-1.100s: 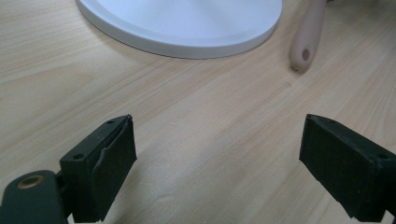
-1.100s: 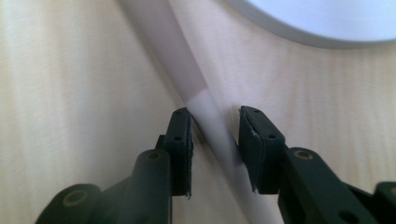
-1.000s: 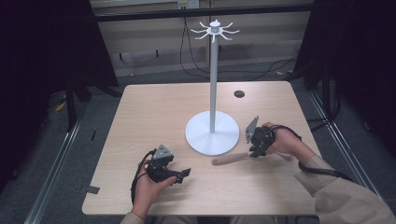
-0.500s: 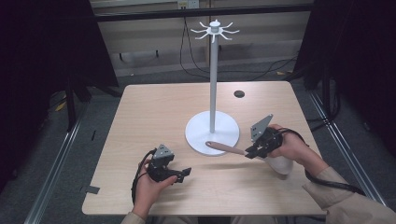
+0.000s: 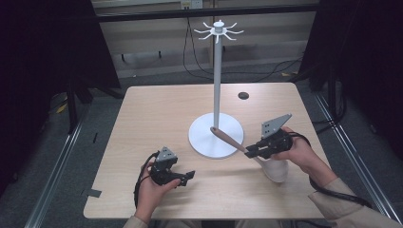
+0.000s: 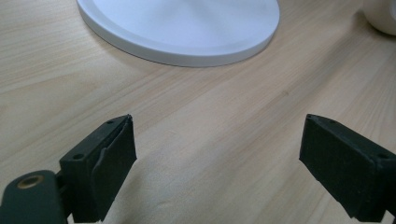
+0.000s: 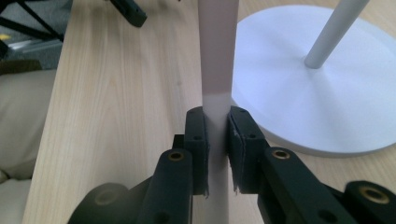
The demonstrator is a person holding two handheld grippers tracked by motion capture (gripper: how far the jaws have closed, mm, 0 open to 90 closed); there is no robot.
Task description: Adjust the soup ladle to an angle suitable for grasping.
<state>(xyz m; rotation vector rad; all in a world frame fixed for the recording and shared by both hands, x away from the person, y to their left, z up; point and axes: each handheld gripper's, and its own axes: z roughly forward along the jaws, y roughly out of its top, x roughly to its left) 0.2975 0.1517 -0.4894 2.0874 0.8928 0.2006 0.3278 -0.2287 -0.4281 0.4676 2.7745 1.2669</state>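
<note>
While the right claw (image 5: 254, 150) pinches the handle of a ladle-like spoon (image 5: 237, 142), jaws shut on the pale stretch of the shaft just below where it turns brownish, the likeliest trouble is rotation: the grip sits between a heavy white bowl on one end and a long handle on the other, so the spoon could swivel between the pads or slip through them. In the right gripper view the handle (image 7: 217, 70) runs straight up from the closed jaws, beside the stand's white base (image 7: 322, 79). From the high view the brown tip hangs over the stand base (image 5: 209, 142), close to the pole (image 5: 217, 80), and could knock it if swung carelessly; the bowl lies on the side of the claw away from the stand, low to the counter (image 5: 157, 109). The left claw (image 5: 183, 178) rests near the base's front-left, jaws spread wide, holding nothing, only bare counter between them (image 6: 219, 140).
</note>
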